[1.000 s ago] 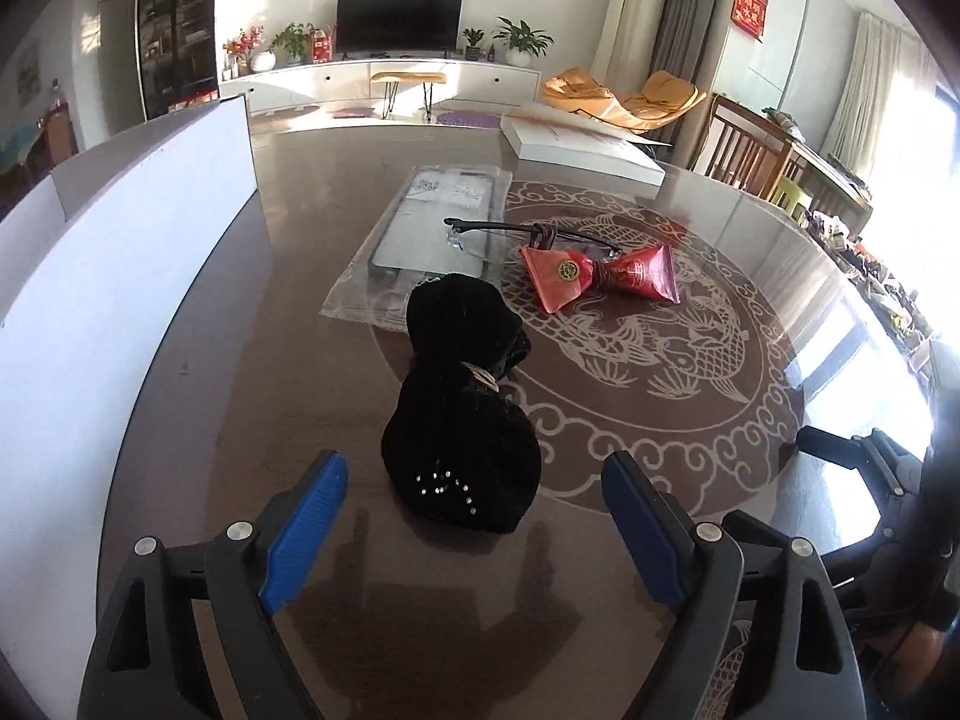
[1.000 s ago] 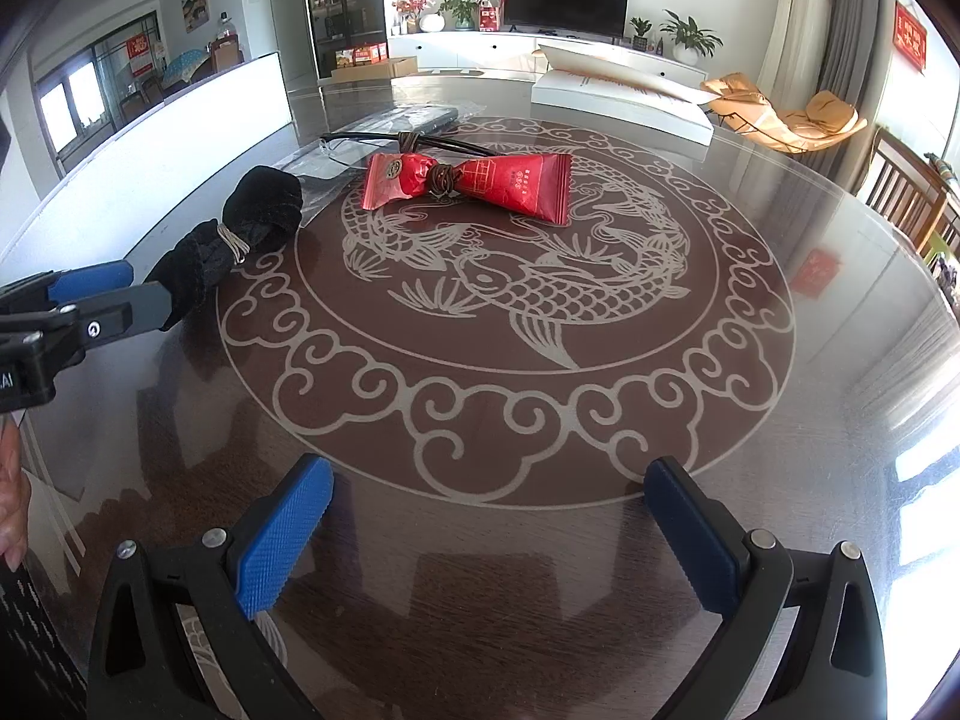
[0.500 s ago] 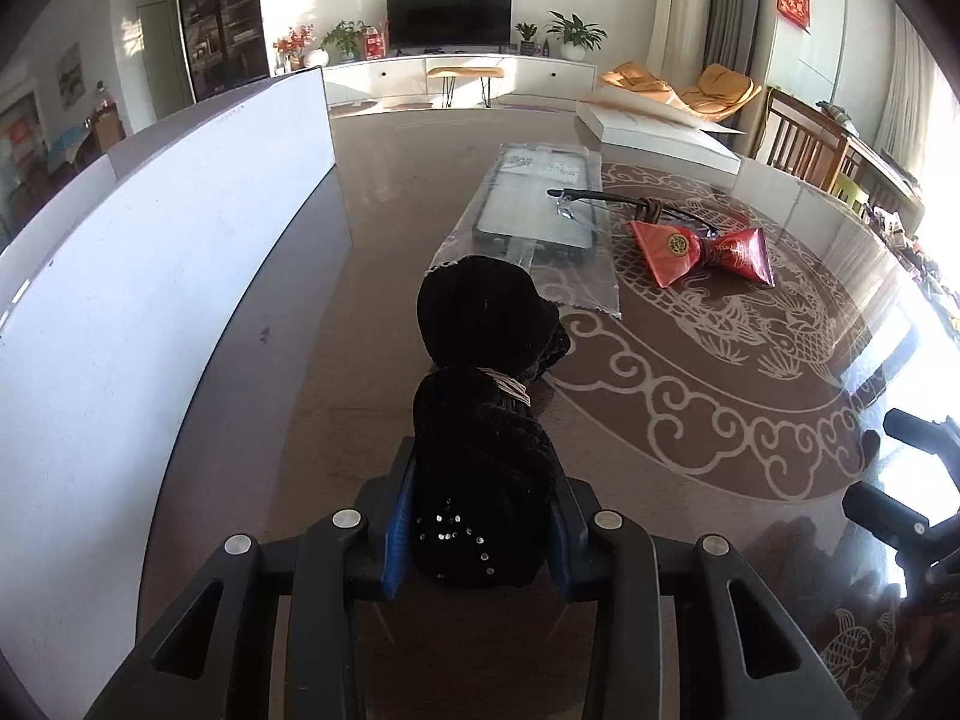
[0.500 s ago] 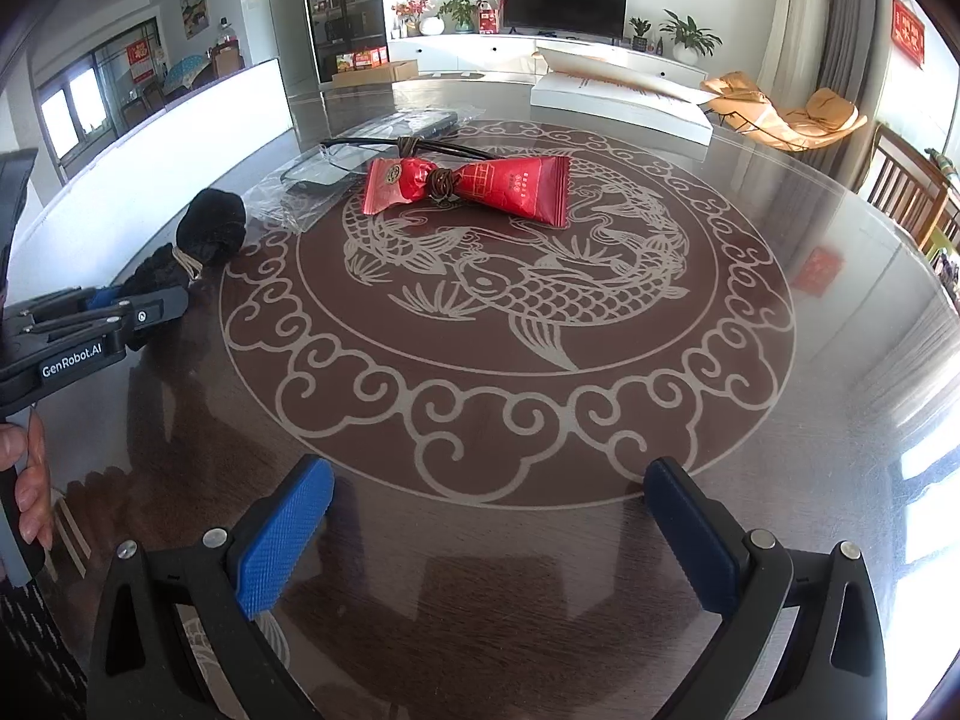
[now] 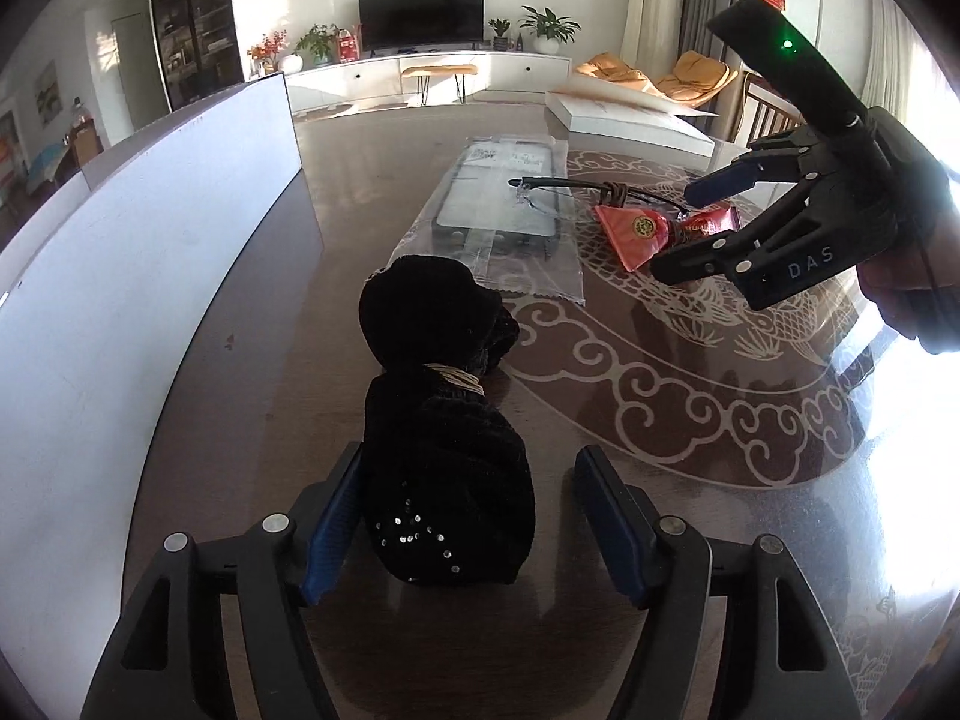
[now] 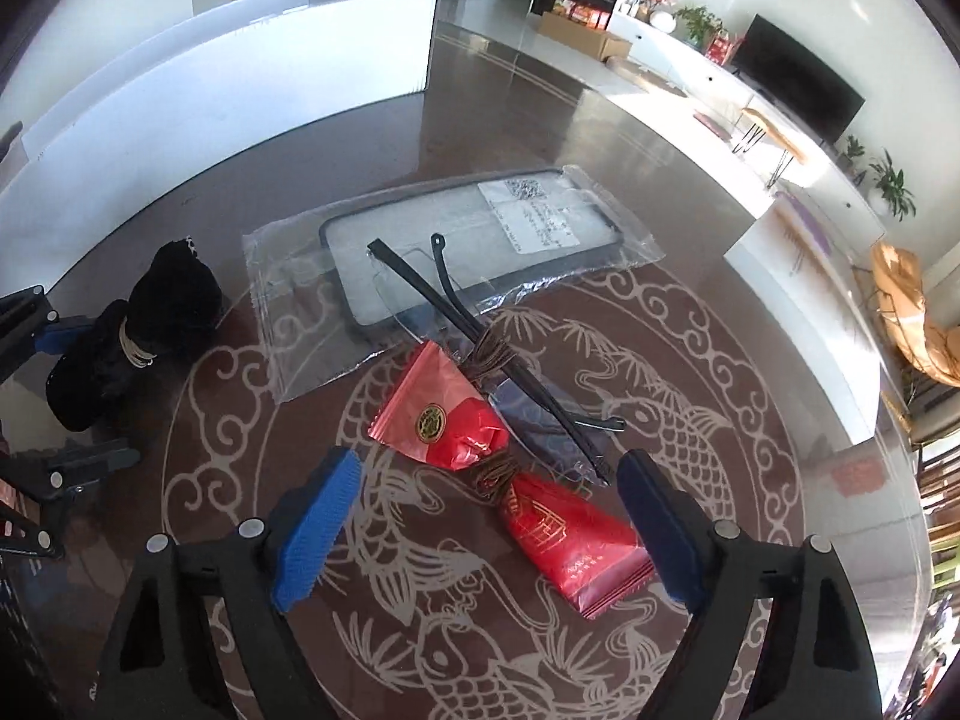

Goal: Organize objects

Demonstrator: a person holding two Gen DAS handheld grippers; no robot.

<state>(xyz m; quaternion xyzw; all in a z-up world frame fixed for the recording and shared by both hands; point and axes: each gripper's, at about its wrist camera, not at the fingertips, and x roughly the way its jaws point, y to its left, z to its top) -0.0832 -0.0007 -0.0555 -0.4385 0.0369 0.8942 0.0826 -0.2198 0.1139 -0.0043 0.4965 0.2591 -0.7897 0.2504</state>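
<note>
1. left claw: jaws apart, black pouch lying on the table between them.
2. right claw: jaws apart, above the red packet, which lies between them on the table.

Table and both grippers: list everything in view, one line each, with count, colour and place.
table: one, dark brown with a pale fish and cloud pattern, under everything.
black pouch: one, black velvet tied with a tan cord, lying between the left gripper's fingers.
red packet: one, red with gold print, tied at the middle with brown cord, between the right gripper's fingers.
glasses: one pair, clear lenses and dark arms, tied with brown cord, lying partly on the red packet and the plastic bag.
plastic bag: one, clear, holding a dark-framed panel, beyond the glasses.
white board: one, standing along the table's edge.
left gripper: black with blue pads, open.
right gripper: black with blue pads, open.
</note>
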